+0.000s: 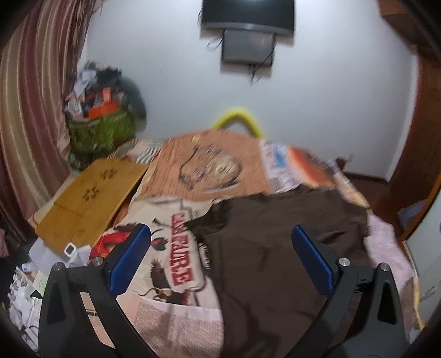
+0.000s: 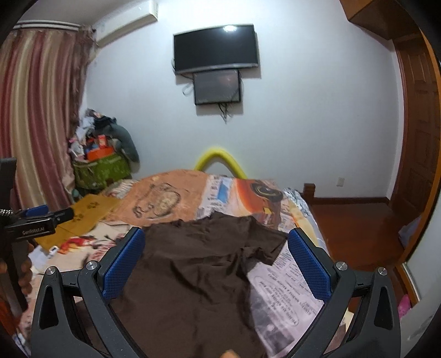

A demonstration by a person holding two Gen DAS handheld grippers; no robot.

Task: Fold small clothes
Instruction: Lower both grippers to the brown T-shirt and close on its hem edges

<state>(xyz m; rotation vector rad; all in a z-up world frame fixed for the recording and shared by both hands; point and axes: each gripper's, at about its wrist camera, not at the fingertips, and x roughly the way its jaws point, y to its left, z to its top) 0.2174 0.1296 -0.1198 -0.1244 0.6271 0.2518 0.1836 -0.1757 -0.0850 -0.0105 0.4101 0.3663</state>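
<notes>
White lettering reading "GenRobot.AI" runs along the black body of the left gripper (image 2: 46, 217). Newspaper-style print on the bedspread (image 2: 286, 286) is too blurred to read.

Both wrist cameras look forward along their own blue-padded fingers, down the bed (image 1: 176, 325) toward the far white wall (image 2: 303, 124). The left view sits low and close over the bed, the television (image 1: 248, 13) cut off at 12 o'clock. The right view sits farther back, with the left gripper (image 2: 59, 213) at 9 o'clock. Both share the brown shirt (image 2: 193, 270), yellow arch (image 1: 238, 117) and curtain (image 2: 35, 124).
</notes>
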